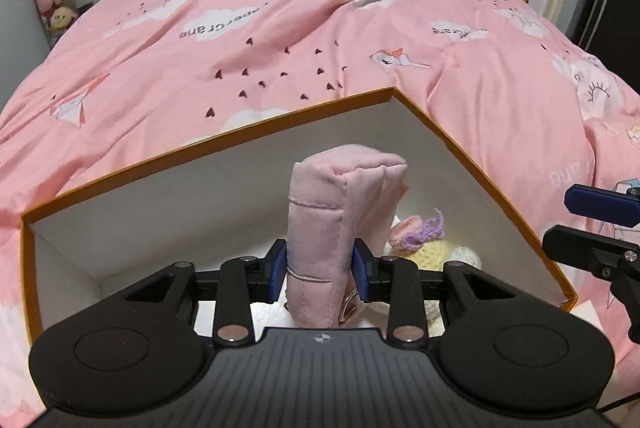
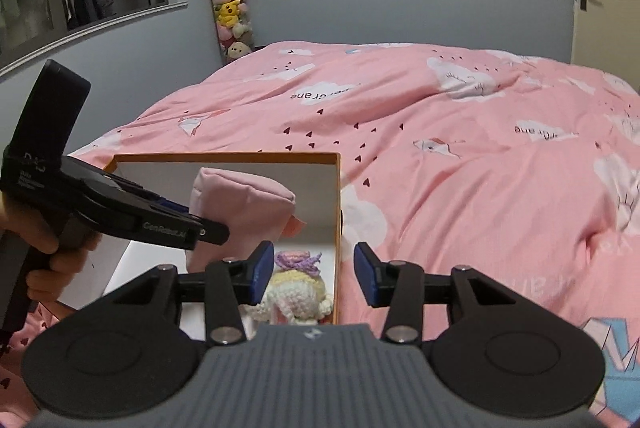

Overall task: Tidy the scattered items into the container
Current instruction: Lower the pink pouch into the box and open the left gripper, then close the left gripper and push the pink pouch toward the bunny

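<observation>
Left gripper [image 1: 320, 274] over orange box [image 1: 208, 144] on bed [image 1: 280, 40], jaws clenched on pink fabric pouch [image 1: 320, 228], which stands upright inside box walls. Crochet doll [image 1: 424, 248] already lies in box corner, beside pouch. Right gripper [image 2: 314, 274] hovers at box edge, jaws released, nothing between them. Risk: pouch tall and soft; released upright, likely to topple onto doll or lean over rim. Risk: soft bed lets box tip if gripper presses wall.

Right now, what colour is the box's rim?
Orange rim, white inside; clearest in the left wrist view.
</observation>
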`<state>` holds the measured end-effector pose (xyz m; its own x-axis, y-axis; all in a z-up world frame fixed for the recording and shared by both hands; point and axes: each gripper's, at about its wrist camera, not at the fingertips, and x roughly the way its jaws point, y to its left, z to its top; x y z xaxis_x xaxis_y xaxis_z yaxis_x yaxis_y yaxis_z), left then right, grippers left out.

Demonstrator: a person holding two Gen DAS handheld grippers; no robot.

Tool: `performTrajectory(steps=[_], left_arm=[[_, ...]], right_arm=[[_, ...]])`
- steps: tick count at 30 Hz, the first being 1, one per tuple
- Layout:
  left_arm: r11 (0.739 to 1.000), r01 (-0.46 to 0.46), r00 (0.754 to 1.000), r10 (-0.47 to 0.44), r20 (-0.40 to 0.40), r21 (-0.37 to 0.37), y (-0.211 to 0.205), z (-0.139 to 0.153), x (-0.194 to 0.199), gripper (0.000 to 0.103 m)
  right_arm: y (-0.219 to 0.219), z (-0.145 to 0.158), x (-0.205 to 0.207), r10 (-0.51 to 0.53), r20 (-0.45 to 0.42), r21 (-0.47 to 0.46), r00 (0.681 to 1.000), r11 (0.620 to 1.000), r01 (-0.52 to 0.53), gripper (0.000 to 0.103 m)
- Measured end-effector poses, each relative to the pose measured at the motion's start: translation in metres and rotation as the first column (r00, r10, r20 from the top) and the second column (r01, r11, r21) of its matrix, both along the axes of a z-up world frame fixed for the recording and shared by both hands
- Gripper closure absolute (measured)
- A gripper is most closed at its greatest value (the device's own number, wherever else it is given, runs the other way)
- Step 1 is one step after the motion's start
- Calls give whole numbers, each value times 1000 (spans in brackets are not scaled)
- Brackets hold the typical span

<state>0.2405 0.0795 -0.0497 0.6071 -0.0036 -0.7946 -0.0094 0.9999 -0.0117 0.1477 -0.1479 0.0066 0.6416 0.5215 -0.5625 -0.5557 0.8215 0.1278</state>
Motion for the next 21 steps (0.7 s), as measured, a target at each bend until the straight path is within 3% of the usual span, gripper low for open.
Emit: performTrajectory(steps=[3, 9, 14, 15, 16, 17, 21], left_arm=[[999, -32, 1000, 32, -1, -11, 3, -4, 2, 47], [997, -84, 995, 83, -58, 1, 11, -11, 0, 47], [997, -76, 983, 77, -166, 14, 7, -23, -3, 47], [997, -74, 979, 76, -187, 17, 6, -26, -3, 49], [997, -78, 975, 81, -207, 21, 6, -28, -2, 60], [996, -86, 971, 89, -220, 23, 7, -31, -1, 64], [992, -127, 971, 124, -205, 0, 20, -28, -1, 66]], right_arm=[[-1, -4, 0, -1, -11, 7, 1000, 1000, 1, 55], [-4, -10, -2, -3, -27, 24, 1000, 1000, 3, 50], [-9, -14, -1, -17, -43, 32, 999, 999, 19, 50], [-9, -15, 0, -18, -45, 34, 999, 999, 20, 50], [-9, -15, 0, -18, -46, 34, 999, 999, 20, 50], [-9, -16, 0, -17, -48, 35, 999, 999, 19, 50], [-11, -18, 0, -17, -55, 37, 998, 999, 19, 49]])
